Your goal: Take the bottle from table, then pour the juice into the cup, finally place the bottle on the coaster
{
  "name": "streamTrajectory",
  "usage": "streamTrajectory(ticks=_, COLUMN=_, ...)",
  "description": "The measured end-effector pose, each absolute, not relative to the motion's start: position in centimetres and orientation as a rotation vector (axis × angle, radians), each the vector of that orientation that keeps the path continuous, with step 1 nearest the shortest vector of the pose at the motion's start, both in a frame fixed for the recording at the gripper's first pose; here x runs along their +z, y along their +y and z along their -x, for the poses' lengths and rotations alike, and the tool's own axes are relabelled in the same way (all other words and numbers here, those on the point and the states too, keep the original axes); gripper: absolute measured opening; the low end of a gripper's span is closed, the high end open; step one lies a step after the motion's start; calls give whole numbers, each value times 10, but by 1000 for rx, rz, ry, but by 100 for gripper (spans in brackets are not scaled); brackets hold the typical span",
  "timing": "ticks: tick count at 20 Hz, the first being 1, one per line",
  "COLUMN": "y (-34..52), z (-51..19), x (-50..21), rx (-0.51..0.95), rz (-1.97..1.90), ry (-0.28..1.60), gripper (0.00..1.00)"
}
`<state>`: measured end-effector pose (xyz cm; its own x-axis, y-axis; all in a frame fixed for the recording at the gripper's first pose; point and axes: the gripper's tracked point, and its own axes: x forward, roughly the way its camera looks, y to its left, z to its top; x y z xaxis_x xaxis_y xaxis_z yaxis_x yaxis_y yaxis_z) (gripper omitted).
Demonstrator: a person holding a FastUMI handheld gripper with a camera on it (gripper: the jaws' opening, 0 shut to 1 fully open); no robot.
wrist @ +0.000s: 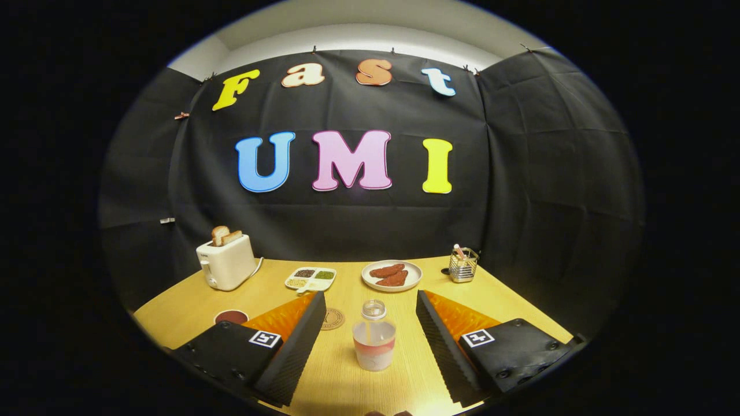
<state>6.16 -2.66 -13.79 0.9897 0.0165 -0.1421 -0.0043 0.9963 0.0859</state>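
Pale wooden table (347, 370) under the gripper, closed in behind by black cloth booth wall (549, 173), with a strip of white ceiling (358, 34) above the cloth. Clear bottle (374, 336) upright on the wood between the two fingers, touching neither, capped with a clear lid, a band of reddish juice (374, 348) showing partway up its body. Round coaster (332, 318) flat on the table just beyond the left finger's tip, partly hidden by it. Cup (231, 316) with a dark reddish inside out past the left finger, near the table's edge. Farther ahead on the left, white toaster (226, 263) with two slices of toast (226, 236) standing in its slots. Beyond the bottle, a divided white dish (310, 279) holding dark, green and pale grains in separate sections, and beside it a round plate (392, 275) with reddish-brown pieces on it. Ahead of the right finger, a wire holder (463, 264) with sticks upright inside. Gripper (370, 309) held low and level over the table, pointing at the far wall, spread wide, gripping nothing.
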Motion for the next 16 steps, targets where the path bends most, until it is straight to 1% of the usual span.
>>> streamTrajectory(ticks=5, y=-27, z=-90, x=-193, rx=32, rz=-111, ry=192, gripper=97)
streamTrajectory(ticks=11, y=-23, z=-101, x=-223, rx=86, rz=-95, ry=180, gripper=98)
streamTrajectory(ticks=16, y=-26, z=-111, x=-254, rx=83, rz=-114, ry=204, gripper=98)
